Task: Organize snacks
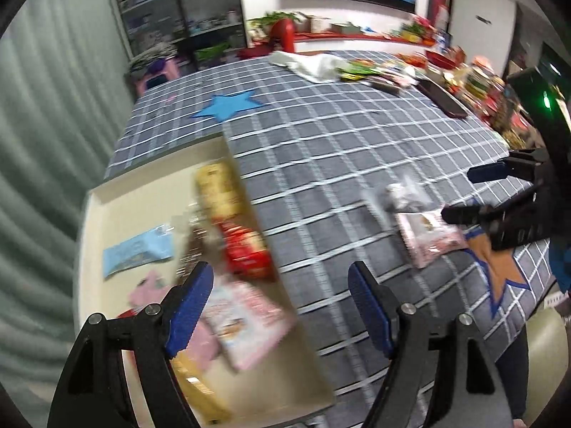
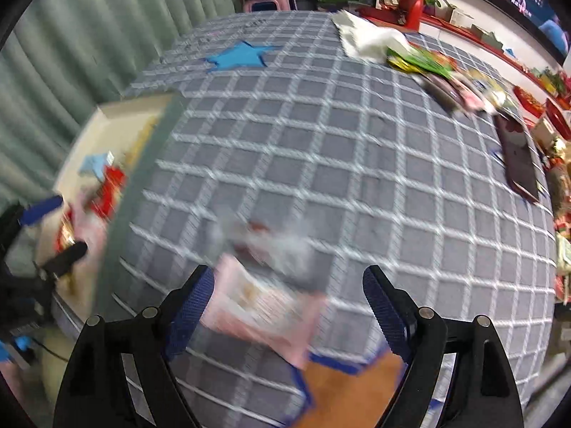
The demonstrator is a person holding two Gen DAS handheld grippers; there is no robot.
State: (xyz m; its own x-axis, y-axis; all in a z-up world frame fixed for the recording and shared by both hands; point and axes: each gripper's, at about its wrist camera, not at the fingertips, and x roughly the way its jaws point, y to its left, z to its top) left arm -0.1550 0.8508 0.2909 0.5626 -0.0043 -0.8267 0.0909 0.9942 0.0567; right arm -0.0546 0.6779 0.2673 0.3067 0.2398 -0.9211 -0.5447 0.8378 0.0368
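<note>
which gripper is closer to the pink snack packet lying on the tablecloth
Right. The right gripper is open directly over the pink snack packet; the left gripper is open at the beige tray, off to the side.

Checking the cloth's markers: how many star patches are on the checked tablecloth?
2: a blue star at the far side beyond the snack tray, and an orange star at the near edge beside the pink snack packet.

Motion blur obscures the pink snack packet (image 2: 264,306) print and clear wrapper (image 2: 271,242) contents. The box (image 1: 107,192) near corner is cut off by the frame edge.
</note>
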